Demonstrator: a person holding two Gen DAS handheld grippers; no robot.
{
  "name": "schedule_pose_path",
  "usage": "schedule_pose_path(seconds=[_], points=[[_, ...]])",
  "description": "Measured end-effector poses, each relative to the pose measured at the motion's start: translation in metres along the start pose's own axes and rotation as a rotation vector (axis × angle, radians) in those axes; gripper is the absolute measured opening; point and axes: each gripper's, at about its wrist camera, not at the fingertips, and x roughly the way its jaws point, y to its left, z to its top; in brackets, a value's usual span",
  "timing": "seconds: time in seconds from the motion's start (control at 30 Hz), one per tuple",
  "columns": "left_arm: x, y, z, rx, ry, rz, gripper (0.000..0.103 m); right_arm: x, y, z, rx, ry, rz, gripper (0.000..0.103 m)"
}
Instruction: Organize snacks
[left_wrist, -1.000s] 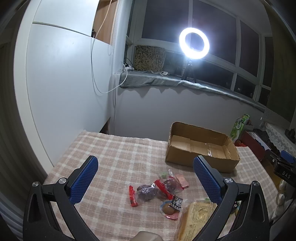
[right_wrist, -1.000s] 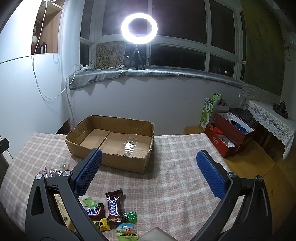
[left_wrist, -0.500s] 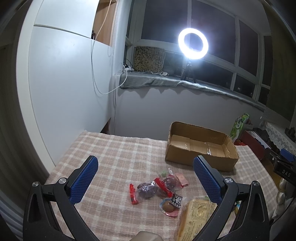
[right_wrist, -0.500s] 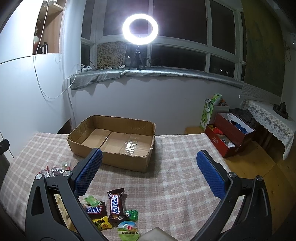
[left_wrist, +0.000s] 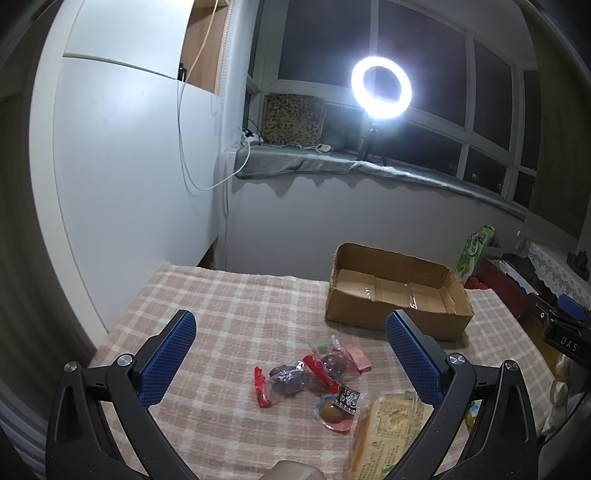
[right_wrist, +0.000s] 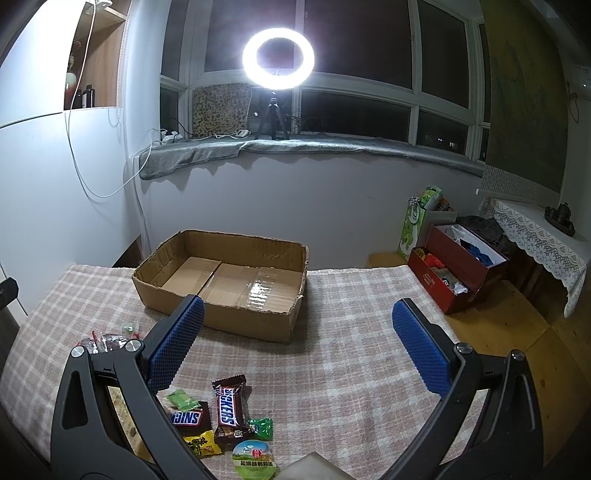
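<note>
An empty cardboard box (left_wrist: 397, 295) (right_wrist: 225, 280) stands open at the far side of the checked tablecloth (left_wrist: 240, 317). My left gripper (left_wrist: 291, 354) is open and empty above red-ended wrapped sweets (left_wrist: 291, 378), a round egg pack (left_wrist: 334, 411) and a yellow bread pack (left_wrist: 388, 428). My right gripper (right_wrist: 299, 350) is open and empty above two Snickers bars (right_wrist: 229, 406), green and yellow sweets (right_wrist: 262, 426) and a round green-lidded pack (right_wrist: 255, 459).
A white cabinet (left_wrist: 122, 177) stands left of the table. A ring light (right_wrist: 277, 58) shines on the window sill. On the floor at the right are a red box (right_wrist: 458, 273) and a green bag (right_wrist: 417, 225).
Both grippers have drawn back and risen slightly, so the snacks sit a little farther up in the views. Both stay open. Nothing on the table has moved.
</note>
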Motion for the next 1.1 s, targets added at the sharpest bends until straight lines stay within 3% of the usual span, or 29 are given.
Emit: schedule_pose_path(seconds=[0.77, 1.1], points=[[-0.001, -0.005, 0.0, 0.004, 0.001, -0.006, 0.102, -0.004, -0.003, 0.0, 0.009, 0.009, 0.002, 0.103], [0.009, 0.004, -0.017, -0.045, 0.083, -0.062, 0.102, 0.009, -0.008, -0.014, 0.03, 0.086, 0.085, 0.103]])
